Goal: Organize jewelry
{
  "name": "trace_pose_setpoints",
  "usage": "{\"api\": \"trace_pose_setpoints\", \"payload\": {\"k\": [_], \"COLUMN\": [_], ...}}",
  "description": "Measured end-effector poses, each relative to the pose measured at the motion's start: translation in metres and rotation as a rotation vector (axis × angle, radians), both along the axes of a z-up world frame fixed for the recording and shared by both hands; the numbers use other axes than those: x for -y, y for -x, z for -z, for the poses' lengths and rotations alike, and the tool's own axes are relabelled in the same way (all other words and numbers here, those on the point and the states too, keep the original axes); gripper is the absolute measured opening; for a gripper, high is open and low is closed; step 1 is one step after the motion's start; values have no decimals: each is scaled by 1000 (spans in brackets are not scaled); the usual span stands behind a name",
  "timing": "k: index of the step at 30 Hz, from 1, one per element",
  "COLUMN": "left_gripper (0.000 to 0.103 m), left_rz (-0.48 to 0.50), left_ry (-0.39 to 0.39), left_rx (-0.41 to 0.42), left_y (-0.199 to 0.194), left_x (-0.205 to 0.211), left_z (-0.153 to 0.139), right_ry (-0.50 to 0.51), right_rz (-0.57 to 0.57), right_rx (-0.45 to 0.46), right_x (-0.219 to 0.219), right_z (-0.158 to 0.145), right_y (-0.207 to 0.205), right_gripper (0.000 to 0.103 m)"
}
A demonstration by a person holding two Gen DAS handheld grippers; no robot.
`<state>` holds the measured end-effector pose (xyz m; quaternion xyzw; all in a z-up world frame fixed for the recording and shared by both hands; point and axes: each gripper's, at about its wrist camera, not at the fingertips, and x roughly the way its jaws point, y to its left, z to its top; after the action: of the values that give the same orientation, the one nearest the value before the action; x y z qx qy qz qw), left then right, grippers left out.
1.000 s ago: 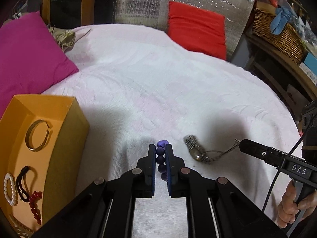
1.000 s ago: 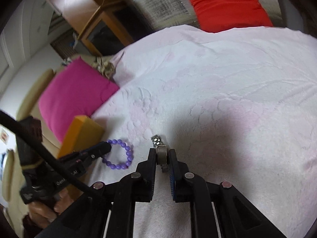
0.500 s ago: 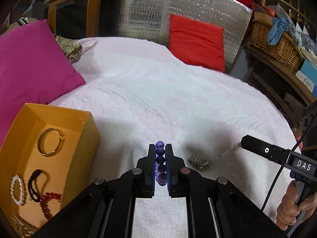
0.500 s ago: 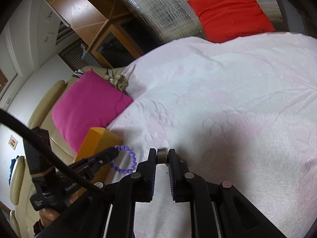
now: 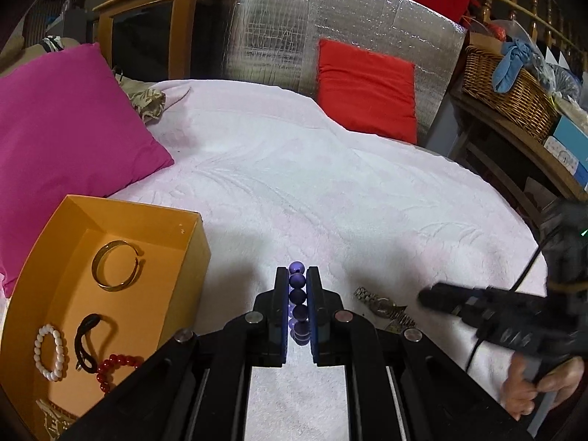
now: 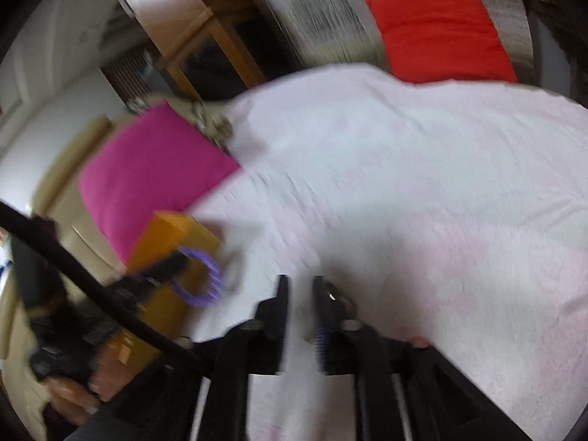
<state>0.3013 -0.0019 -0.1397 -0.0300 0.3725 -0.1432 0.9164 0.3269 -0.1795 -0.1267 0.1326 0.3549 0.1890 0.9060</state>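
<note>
The left hand-held gripper (image 5: 297, 301) points level over the white bedspread (image 5: 330, 191), its jaws clamped on a purple bead bracelet (image 5: 297, 303) that stands edge-on between them, off the cloth. Just to its left the orange box (image 5: 183, 257) sits at the near left edge of the bed against the magenta pillow (image 5: 62, 128); inside lie a gold bangle (image 5: 115, 265), a white bead bracelet (image 5: 49, 352), a black band (image 5: 86, 345) and a red bead bracelet (image 5: 114, 366).

The right hand-held gripper (image 6: 299, 305) reaches in from the right, held by fingers (image 5: 529, 393) at the frame's lower edge. Its own view is heavily blurred; the jaws look slightly apart with nothing between them. A silver watch (image 5: 382, 307) lies on the bedspread just beside its tip, partly hidden behind the left gripper's body. Whether the tip touches the watch cannot be told.
</note>
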Motion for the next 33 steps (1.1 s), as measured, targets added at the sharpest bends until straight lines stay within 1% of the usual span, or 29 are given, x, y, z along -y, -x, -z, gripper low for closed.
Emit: {"api": "trace_pose_setpoints", "payload": {"k": [1, 2, 4, 6, 9, 11, 12, 13, 15, 16, 17, 20, 23, 25, 29, 33], "left_gripper": [9, 9, 9, 9, 9, 9, 9, 9, 9, 9, 9, 9, 9, 9, 9, 9], "left_rz": [0, 0, 0, 1, 9, 12, 9, 4, -8, -14, -20, -33, -38, -42, -57, -80], "left_ry": [-2, -1, -1, -6, -13, -19, -20, -17, -12, -8, -4, 8, 14, 11, 25, 39], "left_rx": [3, 4, 3, 5, 2, 3, 3, 0, -3, -2, 4, 20, 47, 66, 85, 103], "left_y": [1, 1, 1, 0, -1, -1, -1, -2, -3, -3, -3, -1, 2, 5, 7, 8], "left_x": [0, 0, 2, 4, 9, 10, 10, 9, 8, 6, 5, 3, 1, 0, -8, -15], "left_z": [0, -1, 0, 0, 2, 2, 3, 3, 3, 3, 1, -3, -9, -13, -17, -22], "right_ry": [24, 37, 81, 136, 202, 250, 277, 304, 349, 337, 300, 256, 160, 104, 3, -145], "right_rz": [0, -4, -9, 15, 39, 36, 26, 15, 39, 39, 41, 52, 53, 53, 45, 18], "right_rx": [-28, -37, -38, -36, -21, 8, 24, 29, 49, 46, 48, 79, 114, 139, 142, 149], "right_x": [-2, -2, -7, -14, -24, -33, -38, -43, -45, -42, -35, -26, -15, -10, -3, 5], "right_z": [8, 15, 23, 32, 44, 49, 50, 50, 48, 46, 43, 29, 14, 2, -7, -16], "right_y": [-3, -3, -5, -8, -15, -17, -16, -15, -14, -14, -13, -6, 2, 7, 10, 14], "right_gripper": [44, 51, 52, 52, 52, 51, 41, 34, 18, 17, 15, 9, 3, 3, 3, 3]}}
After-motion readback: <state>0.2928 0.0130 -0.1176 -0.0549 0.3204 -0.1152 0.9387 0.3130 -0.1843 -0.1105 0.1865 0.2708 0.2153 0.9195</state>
